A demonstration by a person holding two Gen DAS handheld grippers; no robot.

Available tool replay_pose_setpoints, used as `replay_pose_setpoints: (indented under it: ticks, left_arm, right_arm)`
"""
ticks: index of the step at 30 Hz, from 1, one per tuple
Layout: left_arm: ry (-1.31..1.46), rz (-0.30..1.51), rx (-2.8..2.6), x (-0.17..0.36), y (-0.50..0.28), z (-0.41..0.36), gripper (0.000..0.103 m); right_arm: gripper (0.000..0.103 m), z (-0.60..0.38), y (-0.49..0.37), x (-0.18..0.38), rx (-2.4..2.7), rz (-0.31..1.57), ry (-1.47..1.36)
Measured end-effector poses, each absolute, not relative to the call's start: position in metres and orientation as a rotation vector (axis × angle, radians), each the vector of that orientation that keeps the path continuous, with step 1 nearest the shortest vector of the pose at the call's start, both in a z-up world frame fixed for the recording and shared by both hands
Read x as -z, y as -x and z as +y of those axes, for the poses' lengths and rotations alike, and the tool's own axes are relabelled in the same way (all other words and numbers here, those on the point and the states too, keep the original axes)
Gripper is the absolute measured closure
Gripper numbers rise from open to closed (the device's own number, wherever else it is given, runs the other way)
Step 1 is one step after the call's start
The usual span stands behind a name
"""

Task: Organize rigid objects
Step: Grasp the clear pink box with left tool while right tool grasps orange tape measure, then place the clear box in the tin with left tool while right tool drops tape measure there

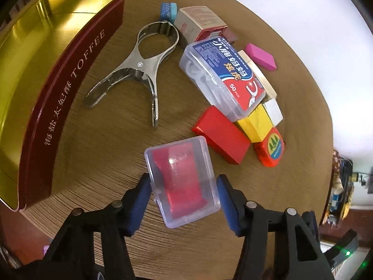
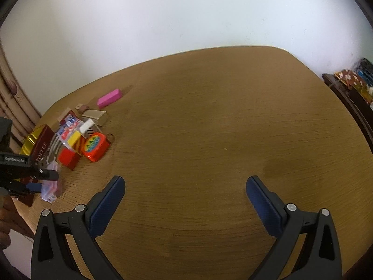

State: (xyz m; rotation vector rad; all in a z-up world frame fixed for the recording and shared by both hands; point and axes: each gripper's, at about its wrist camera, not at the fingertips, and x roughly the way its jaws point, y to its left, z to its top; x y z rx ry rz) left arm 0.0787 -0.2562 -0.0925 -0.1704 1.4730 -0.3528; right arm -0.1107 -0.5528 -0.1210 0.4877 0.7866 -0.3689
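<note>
L gripper (image 1: 184, 177): half-closed, pads on clear box (image 1: 186, 193) beside toffee tin (image 1: 70, 74) | R gripper (image 2: 185, 186): wide open, empty, far from tin

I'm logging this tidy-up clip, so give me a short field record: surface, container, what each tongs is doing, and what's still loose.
surface: round wooden table
container: open red toffee tin, gold inside, nothing visible in it
left tongs: around a small clear box with something red inside; left pad touching, right pad close, full grip unclear
right tongs: open, nothing between them, over bare table
loose: metal clamp, floss pick box, red block, yellow block, pink eraser, orange tape measure
</note>
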Motion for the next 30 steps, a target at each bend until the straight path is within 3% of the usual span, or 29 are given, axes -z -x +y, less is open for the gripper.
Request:
replay_pose_setpoints:
  ticks: [7, 22, 24, 25, 26, 28, 30]
  left_arm:
    - [0.075, 1.397, 0.445, 0.08, -0.064, -0.244, 0.046]
    - [0.008, 1.288, 0.518, 0.058, -0.046, -0.251, 0.046]
    - [0.012, 1.283, 0.524, 0.053, -0.044, -0.252, 0.046]
    - [0.011, 1.28, 0.526, 0.05, -0.042, -0.252, 0.046]
    - [0.009, 1.278, 0.528, 0.048, -0.041, -0.251, 0.046]
    - [0.008, 1.273, 0.535, 0.042, -0.038, -0.245, 0.046]
    - [0.013, 1.267, 0.545, 0.034, -0.037, -0.24, 0.046]
  right_arm:
    - [0.0, -0.512, 0.068, 0.096, 0.169, 0.746, -0.306]
    - [0.004, -0.481, -0.034, 0.119, -0.16, 0.87, -0.001]
    - [0.01, -0.477, -0.043, 0.119, -0.185, 0.882, 0.034]
    - [0.018, -0.476, -0.047, 0.12, -0.197, 0.893, 0.047]
    - [0.036, -0.474, -0.051, 0.122, -0.217, 0.911, 0.059]
    - [0.059, -0.469, -0.059, 0.131, -0.239, 0.972, 0.089]
    - [0.06, -0.468, -0.062, 0.131, -0.237, 0.981, 0.082]
